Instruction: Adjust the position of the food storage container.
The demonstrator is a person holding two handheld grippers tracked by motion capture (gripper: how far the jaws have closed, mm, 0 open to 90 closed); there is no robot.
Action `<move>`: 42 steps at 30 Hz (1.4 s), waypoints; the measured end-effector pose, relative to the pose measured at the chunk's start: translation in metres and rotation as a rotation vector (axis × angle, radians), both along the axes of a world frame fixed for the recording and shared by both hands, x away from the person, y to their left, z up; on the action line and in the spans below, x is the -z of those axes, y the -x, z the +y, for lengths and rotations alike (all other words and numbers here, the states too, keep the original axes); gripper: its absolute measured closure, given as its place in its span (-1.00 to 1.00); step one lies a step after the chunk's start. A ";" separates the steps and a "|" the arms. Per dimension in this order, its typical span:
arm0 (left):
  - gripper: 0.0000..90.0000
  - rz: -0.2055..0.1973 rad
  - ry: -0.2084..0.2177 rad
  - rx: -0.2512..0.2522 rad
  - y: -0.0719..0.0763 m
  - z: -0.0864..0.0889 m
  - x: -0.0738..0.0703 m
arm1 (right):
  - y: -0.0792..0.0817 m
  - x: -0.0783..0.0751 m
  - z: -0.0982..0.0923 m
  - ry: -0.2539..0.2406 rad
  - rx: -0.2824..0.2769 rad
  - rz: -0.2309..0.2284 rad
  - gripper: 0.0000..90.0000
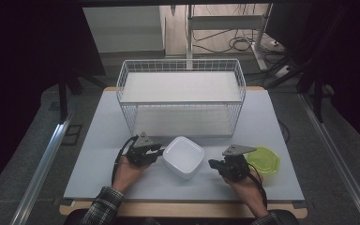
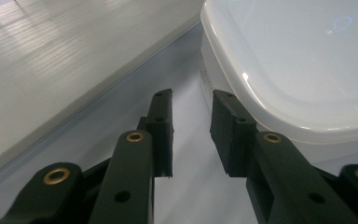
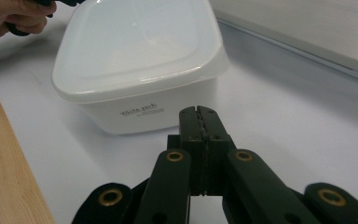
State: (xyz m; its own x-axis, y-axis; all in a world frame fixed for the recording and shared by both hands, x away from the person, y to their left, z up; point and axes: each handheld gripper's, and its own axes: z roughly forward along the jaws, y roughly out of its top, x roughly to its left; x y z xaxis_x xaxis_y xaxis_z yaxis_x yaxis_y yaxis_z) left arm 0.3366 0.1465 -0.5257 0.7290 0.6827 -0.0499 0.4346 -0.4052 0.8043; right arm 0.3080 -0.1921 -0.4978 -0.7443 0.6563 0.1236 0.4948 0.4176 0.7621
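- Box [image 1: 183, 156]: white, lidded, on the worktop [image 1: 98, 140] in front of the wire basket [image 1: 181, 96], between the two tongs.
- Left tongs [image 2: 191, 128]: jaws a little apart, nothing between them, just beside the box's left side; one jaw lies close under its rim.
- Right tongs [image 3: 199, 122]: jaws together, empty, pointing at the box's near wall, close to it.
- Green lid [image 1: 264, 160]: right of the right tongs.

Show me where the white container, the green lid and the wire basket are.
white container [image 1: 183, 156]: high view, middle of its lid.
green lid [image 1: 265, 160]: high view, its flat centre.
wire basket [image 1: 182, 61]: high view, far top rim.
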 end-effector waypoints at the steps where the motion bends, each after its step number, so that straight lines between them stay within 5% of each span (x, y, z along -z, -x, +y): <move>1: 0.54 0.005 0.002 0.003 0.001 0.000 0.000 | -0.001 0.001 0.001 0.003 0.001 0.003 0.99; 18: 0.55 0.071 0.018 0.039 0.029 -0.002 -0.003 | -0.016 0.007 0.013 0.003 0.002 0.033 0.99; 31: 0.58 0.065 -0.023 0.053 0.045 -0.008 -0.007 | -0.016 0.007 0.015 0.018 -0.007 0.045 0.99; 42: 0.32 0.045 -0.029 0.003 0.053 0.005 -0.012 | -0.009 -0.001 0.013 0.056 -0.017 -0.023 0.93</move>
State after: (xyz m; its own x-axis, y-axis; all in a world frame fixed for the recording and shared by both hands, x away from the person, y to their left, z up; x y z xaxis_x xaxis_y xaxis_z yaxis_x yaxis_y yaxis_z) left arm 0.2834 0.1517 -0.5139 0.7288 0.6819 -0.0628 0.4685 -0.4296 0.7720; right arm 0.3167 -0.1788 -0.4969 -0.7575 0.6491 0.0698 0.4698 0.4676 0.7487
